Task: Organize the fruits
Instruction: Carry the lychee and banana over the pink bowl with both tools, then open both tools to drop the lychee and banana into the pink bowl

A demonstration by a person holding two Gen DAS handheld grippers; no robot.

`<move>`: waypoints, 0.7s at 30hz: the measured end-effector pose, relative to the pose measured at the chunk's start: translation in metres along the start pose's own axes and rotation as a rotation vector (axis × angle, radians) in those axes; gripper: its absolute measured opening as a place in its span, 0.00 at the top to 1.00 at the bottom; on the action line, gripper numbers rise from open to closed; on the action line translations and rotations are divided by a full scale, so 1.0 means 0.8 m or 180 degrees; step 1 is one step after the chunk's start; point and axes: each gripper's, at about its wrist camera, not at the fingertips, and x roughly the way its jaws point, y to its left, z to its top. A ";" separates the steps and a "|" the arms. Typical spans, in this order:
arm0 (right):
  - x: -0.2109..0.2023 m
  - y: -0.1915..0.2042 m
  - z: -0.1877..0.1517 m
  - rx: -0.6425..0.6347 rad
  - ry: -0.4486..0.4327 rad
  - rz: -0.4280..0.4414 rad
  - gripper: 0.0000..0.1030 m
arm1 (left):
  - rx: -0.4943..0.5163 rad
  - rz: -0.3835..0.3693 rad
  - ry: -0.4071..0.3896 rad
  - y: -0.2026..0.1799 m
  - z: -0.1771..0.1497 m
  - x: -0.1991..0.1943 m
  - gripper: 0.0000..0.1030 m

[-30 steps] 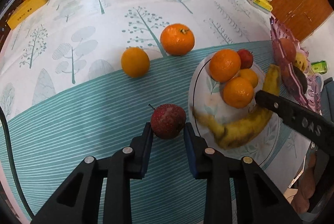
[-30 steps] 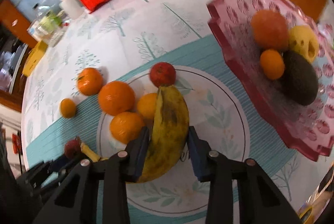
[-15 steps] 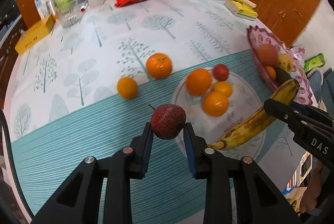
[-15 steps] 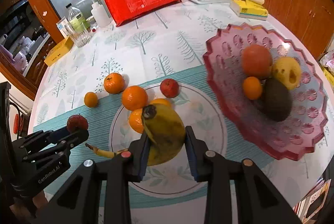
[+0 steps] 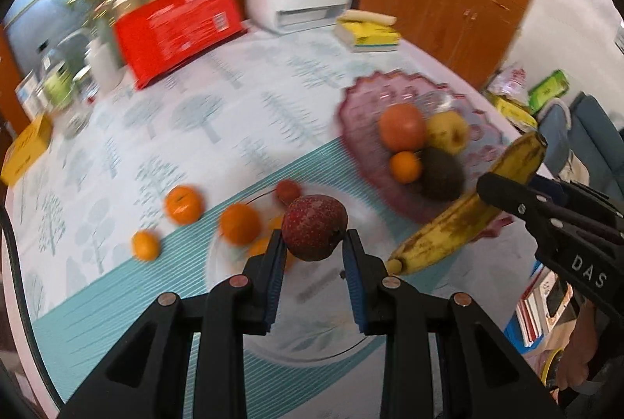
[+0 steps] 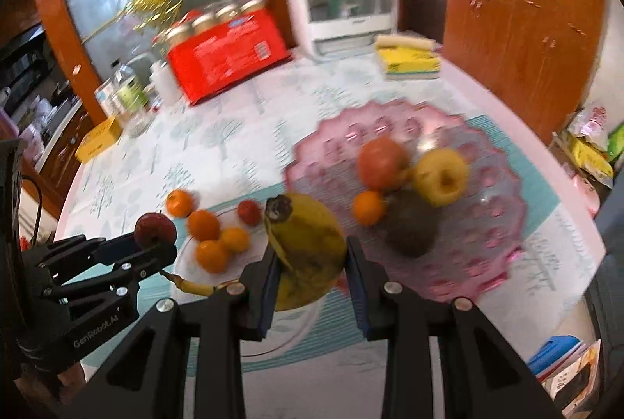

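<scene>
Fruit is leaving the desk (image 5: 234,99) in both my claws at once. A second ago the red fruit (image 5: 314,228) was sitting on the striped cloth and the banana (image 5: 468,212) was lying on the white plate (image 6: 296,325); now I am carrying both in the air, and the desk is looking farther below me than it did. I am reading that as both pickups done and the carry toward the pink bowl (image 5: 483,142) under way.

My left claw (image 5: 314,255) is clamping the red fruit between its blue pads, the fruit sticking out above the tips. My right claw (image 6: 310,263) is squeezing the banana across its thick middle, blossom end pointing toward 12 o'clock in the right wrist view, stem trailing toward 8 o'clock.

From the left wrist view the pink bowl is lying at about 2 o'clock, already holding an orange-red fruit, a yellow apple, a small orange and a dark avocado. Oranges (image 5: 240,224) and a small red fruit are waiting on the white plate, and two more oranges are resting on the cloth at 9 o'clock.
</scene>
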 end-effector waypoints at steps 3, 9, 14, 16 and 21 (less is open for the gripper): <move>-0.008 -0.034 0.011 0.0107 -0.0055 -0.0053 0.68 | 0.0122 -0.0042 -0.0024 -0.034 0.021 0.005 0.73; -0.005 -0.087 0.029 0.0170 -0.0044 -0.0124 0.68 | 0.0247 -0.0072 0.0003 -0.089 0.055 0.026 0.73; 0.019 -0.119 0.036 0.0094 0.0146 -0.0138 0.68 | 0.0230 -0.0028 0.0152 -0.115 0.075 0.062 0.73; 0.035 -0.130 0.037 0.0058 0.0272 -0.0148 0.68 | 0.0222 0.0008 0.0198 -0.124 0.082 0.077 0.73; 0.074 -0.152 0.039 0.0021 0.0514 -0.0163 0.68 | 0.0171 0.0095 0.0354 -0.137 0.093 0.114 0.73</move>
